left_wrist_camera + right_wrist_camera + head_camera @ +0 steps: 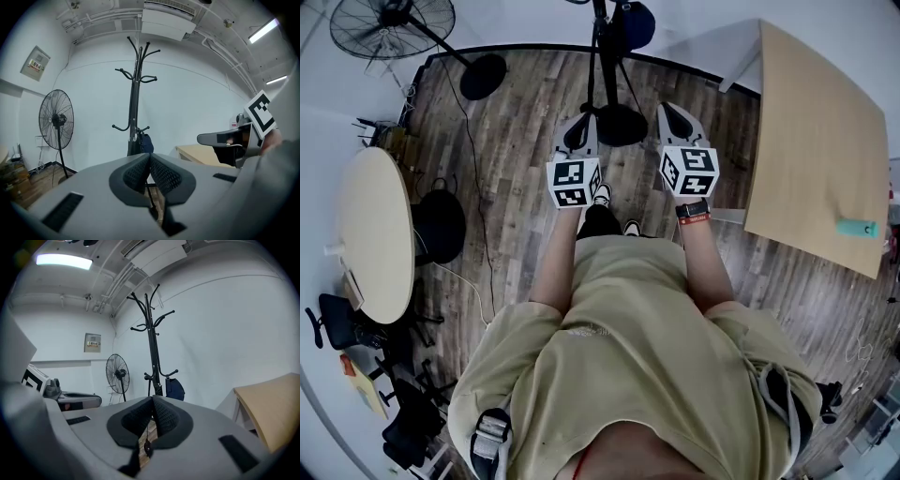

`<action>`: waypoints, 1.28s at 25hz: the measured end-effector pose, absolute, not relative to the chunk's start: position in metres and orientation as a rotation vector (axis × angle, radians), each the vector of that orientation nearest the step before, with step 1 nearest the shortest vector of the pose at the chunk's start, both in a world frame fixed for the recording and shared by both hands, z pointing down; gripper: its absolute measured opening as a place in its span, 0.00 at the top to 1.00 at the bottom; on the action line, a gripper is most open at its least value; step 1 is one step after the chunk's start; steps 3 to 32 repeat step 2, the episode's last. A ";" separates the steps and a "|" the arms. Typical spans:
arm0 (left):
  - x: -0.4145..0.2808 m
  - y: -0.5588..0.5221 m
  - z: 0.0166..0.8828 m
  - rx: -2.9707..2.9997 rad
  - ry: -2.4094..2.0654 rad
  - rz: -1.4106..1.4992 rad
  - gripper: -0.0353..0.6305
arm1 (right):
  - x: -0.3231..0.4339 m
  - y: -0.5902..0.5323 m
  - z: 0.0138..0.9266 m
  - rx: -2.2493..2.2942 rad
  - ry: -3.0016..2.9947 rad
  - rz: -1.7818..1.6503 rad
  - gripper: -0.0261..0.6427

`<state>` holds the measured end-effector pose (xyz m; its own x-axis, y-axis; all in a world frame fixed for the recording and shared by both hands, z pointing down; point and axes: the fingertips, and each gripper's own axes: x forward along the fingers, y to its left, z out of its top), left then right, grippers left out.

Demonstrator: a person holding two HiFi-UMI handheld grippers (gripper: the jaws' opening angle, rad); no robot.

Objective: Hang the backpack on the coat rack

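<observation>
- Two grippers, the left gripper point(150, 157) and the right gripper point(153, 400), are held out side by side toward the coat rack point(151, 348). Each has its jaws pressed together on nothing.
- The dark blue backpack point(175, 389) hangs from a low hook of the rack, close against the pole. Its contents cannot be seen.
- Each gripper's cube point(573, 183) bears square black-and-white markers.
- A wall panel point(35, 63) above the standing fan point(57, 119) carries print too small to read.
- A small teal item point(857, 228) lies on the rectangular wooden surface point(806, 141); any writing on it is illegible.
</observation>
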<state>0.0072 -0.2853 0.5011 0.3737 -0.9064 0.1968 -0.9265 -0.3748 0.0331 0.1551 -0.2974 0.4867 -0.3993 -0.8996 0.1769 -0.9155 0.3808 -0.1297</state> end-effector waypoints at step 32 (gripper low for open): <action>0.008 -0.289 0.506 2.481 -1.665 0.238 0.91 | 0.154 -0.301 0.486 1.658 -2.554 0.307 0.95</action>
